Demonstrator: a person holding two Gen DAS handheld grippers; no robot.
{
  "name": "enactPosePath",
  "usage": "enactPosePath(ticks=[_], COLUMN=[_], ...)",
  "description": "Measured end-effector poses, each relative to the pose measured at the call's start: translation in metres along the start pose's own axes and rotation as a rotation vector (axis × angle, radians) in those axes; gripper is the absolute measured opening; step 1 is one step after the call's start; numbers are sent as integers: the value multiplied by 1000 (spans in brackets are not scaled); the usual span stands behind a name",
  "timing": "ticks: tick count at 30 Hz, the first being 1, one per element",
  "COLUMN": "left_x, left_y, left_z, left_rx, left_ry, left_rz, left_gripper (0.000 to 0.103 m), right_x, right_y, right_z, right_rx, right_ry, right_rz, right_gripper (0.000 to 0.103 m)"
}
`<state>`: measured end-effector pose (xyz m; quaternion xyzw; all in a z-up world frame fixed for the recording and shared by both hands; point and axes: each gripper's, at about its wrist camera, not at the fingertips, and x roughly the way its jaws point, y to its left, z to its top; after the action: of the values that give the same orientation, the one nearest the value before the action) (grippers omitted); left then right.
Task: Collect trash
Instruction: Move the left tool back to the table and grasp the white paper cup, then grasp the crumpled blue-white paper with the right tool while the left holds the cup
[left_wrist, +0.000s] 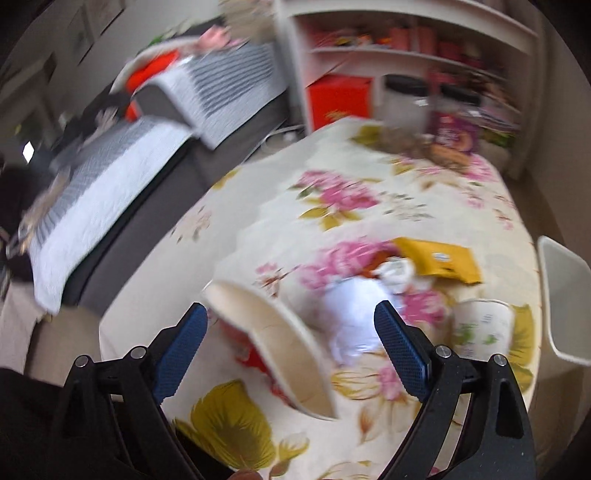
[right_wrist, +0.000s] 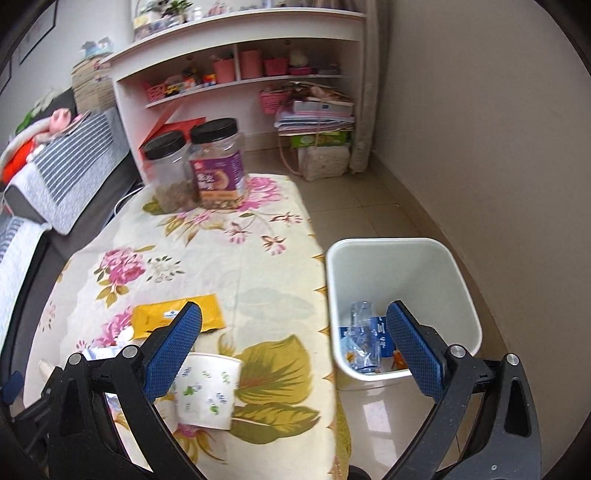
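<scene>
Right view only: white plastic bin (right_wrist: 402, 280) holding crushed clear bottle (right_wrist: 360, 343). Left view only: tipped cream paper bowl (left_wrist: 280, 343). Left gripper (left_wrist: 291, 325) and right gripper (right_wrist: 295, 325) both gape wide, holding nothing.

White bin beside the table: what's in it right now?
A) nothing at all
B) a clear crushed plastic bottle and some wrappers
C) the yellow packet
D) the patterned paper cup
B: the right wrist view shows a clear crushed bottle and wrappers at the bottom of the white bin.

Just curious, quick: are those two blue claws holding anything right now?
Left gripper: open, holding nothing; a paper bowl lies below its fingers.
Right gripper: open, holding nothing.
</scene>
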<state>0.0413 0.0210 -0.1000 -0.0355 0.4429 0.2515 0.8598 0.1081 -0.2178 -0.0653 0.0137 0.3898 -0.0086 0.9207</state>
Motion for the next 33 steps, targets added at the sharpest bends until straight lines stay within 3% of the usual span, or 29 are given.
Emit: enactPosePath(ticks=[5,9,10,13,16,26,33], left_x=[28,40,41,56,69,57,54], left_y=[21,25,27,36,55,97,112], left_z=[-4,-9,-9,-9,-9,32,66], left_rx=[-104,-61,-49,-4,0,94,148], left_ry=[160,186,195,278,343,210,90], left_rz=[-54,-78,-94,-148,-219,-240,-210], left_gripper=[89,86,72,43,32,30,30], right_x=[3,9,12,21,28,35,57], right_y=[25,47,54,70,92,175,217], right_z=[-3,-7,-9,-14,-22,-62,-79], right_rx=[-43,-90,-103,-131,-187,-403,-462], right_ry=[9,26,41,97,149,259,310], right_rz=[34,57,71,120,168,346,341], right_gripper=[96,96,96,96,96,96,95])
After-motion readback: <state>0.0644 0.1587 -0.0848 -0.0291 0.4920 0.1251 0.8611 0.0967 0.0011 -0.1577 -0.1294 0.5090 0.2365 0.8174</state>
